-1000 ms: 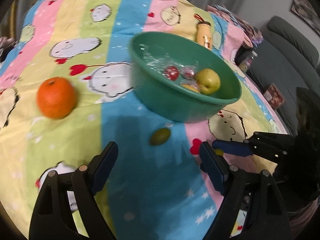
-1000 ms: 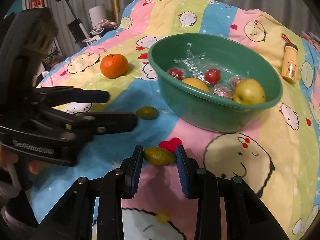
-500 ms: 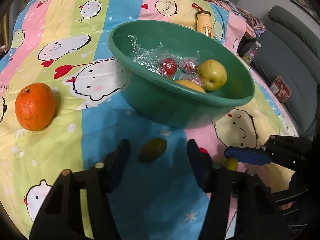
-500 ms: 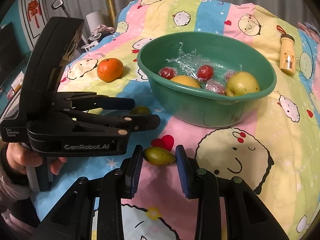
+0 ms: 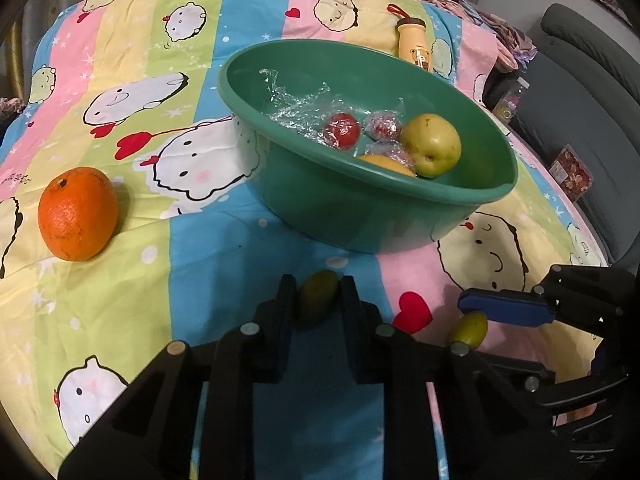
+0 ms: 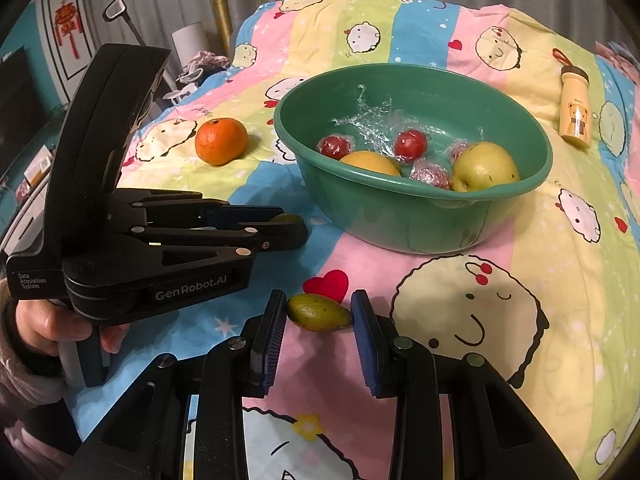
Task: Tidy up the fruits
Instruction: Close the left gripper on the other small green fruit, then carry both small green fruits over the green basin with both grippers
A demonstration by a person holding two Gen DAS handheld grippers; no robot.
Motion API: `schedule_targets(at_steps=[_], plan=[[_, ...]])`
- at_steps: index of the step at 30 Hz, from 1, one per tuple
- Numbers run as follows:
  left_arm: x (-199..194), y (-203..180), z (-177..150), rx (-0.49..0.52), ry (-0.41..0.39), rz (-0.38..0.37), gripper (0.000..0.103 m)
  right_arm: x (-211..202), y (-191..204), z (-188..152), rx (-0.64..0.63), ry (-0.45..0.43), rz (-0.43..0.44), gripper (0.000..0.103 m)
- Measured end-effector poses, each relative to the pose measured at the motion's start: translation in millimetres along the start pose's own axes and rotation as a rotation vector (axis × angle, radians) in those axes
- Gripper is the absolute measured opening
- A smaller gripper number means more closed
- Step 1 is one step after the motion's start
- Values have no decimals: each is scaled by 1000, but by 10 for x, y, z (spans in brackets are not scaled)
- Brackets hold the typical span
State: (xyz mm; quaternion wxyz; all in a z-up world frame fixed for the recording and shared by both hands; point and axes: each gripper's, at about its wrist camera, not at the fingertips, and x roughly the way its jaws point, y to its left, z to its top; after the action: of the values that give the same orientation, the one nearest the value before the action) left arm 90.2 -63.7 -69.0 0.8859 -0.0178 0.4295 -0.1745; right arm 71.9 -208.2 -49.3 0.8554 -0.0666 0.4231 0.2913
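Note:
A green plastic bowl (image 5: 440, 197) (image 6: 400, 216) on the cartoon sheet holds a yellow-green apple (image 5: 432, 145), a yellow fruit and several red fruits in clear wrap. My left gripper (image 5: 318, 292) is shut on a small green fruit (image 5: 316, 300) lying just in front of the bowl. My right gripper (image 6: 319, 304) is shut on a second small green fruit (image 6: 320, 314) beside a red heart print. Each gripper shows in the other's view: the left gripper (image 6: 280, 226) at left, the right gripper (image 5: 504, 306) at right. An orange (image 5: 78, 214) (image 6: 221, 141) lies alone, left of the bowl.
A yellow bottle (image 5: 416, 46) (image 6: 575, 114) lies on the sheet behind the bowl. A grey sofa (image 5: 580, 100) runs along the right edge. A person's hand (image 6: 48, 324) holds the left gripper's handle. Household clutter stands beyond the far left corner.
My left gripper has moved forward onto the green fruit and its jaws have closed on it. The right gripper has stayed shut on its own fruit.

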Motion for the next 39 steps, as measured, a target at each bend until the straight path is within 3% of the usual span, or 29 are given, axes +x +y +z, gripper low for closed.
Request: schedule_targets(at_steps=[25, 39], plan=[[-292, 46, -92, -68, -35, -41, 21, -46, 19, -2, 3, -18, 15, 35], [-555, -39, -73, -68, -71, -24, 21, -179, 56, 20, -1, -64, 29, 35]])
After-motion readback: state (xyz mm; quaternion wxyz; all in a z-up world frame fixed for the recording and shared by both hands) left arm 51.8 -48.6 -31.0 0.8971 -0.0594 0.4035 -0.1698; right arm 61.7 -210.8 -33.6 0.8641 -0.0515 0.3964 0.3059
